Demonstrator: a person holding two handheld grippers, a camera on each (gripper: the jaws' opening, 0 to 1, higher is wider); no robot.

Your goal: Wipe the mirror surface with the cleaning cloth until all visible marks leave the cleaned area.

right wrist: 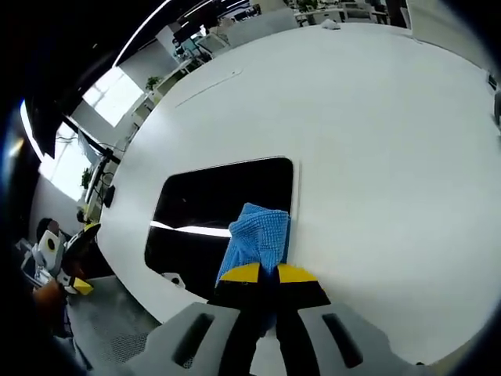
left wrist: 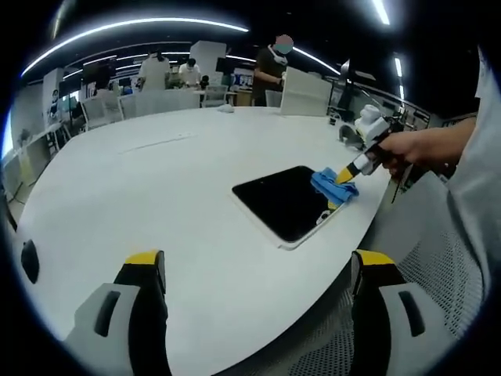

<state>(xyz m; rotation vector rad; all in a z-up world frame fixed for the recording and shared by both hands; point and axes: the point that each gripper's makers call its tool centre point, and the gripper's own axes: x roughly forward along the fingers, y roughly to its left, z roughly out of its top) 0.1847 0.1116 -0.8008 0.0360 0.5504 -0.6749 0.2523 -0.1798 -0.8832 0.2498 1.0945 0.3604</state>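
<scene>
Now right tongs [right wrist: 261,272] clamped on cloth [right wrist: 255,235] atop mirror [right wrist: 211,215]; left tongs [left wrist: 258,266] wide, empty.

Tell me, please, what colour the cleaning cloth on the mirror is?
The cleaning cloth is blue with a fine waffle weave, clearest in the right gripper view.

cloth [right wrist: 257,239] lower end hidden between jaws, mirror [right wrist: 211,215] corner under cloth, distant people blurred
</scene>
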